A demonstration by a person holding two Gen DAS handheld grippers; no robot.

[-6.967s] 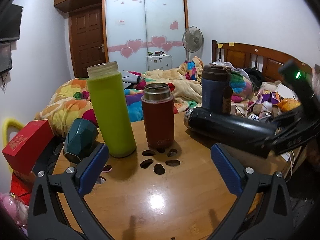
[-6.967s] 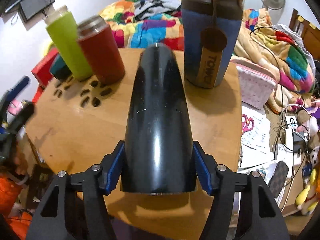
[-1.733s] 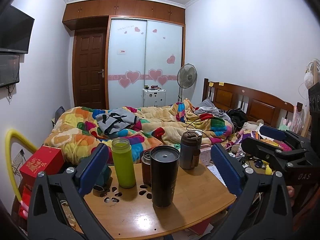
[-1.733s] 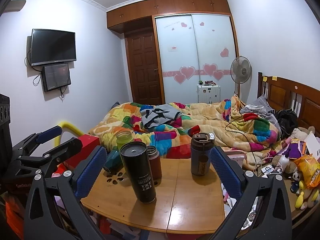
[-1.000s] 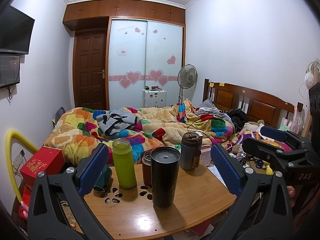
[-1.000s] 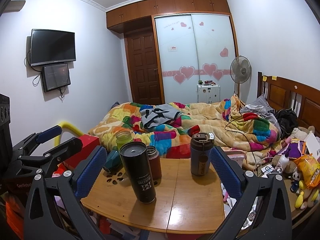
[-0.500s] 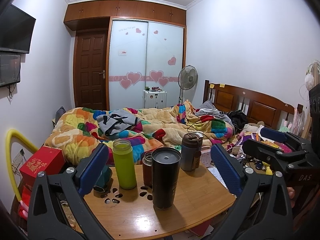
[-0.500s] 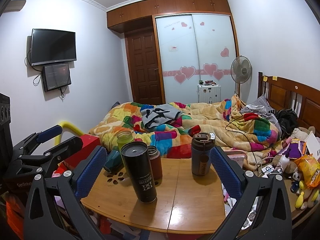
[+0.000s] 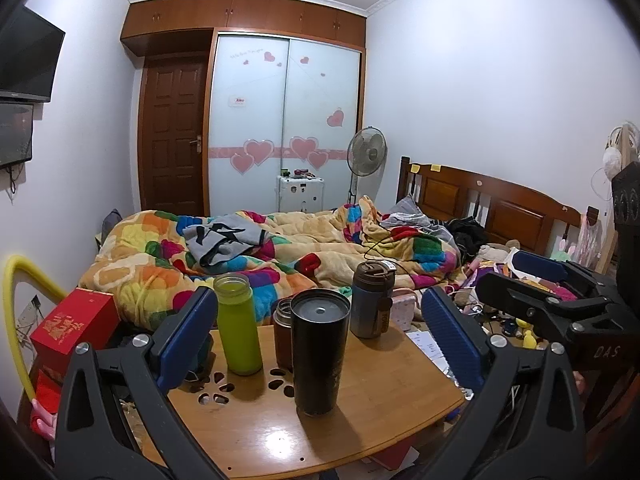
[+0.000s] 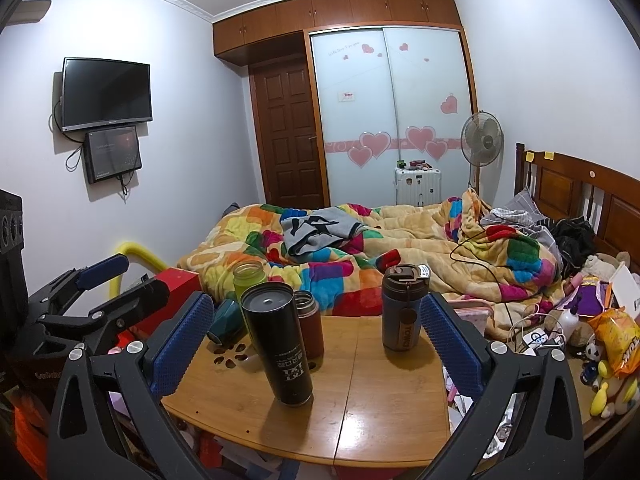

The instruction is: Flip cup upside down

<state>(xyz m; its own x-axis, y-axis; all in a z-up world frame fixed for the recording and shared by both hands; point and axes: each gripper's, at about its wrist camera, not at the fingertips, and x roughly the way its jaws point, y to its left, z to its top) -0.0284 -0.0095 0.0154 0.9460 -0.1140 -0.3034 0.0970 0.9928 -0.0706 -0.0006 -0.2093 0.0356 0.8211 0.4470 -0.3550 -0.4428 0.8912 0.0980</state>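
Black cup (image 10: 280, 344) stood inverted near tabletop (image 10: 384, 408) front edge, printing upside down; both grippers (image 9: 316, 336) (image 10: 316, 340) held spread and empty, task judged complete

Bare wooden table (image 10: 384, 412) in lower centre and right of right wrist frame: open passage. Black cup (image 10: 278, 344) stands centre-left; red flask (image 10: 309, 324), green bottle (image 10: 250, 276) crowd behind. Blue-grey mug (image 10: 402, 314) blocks rear right.
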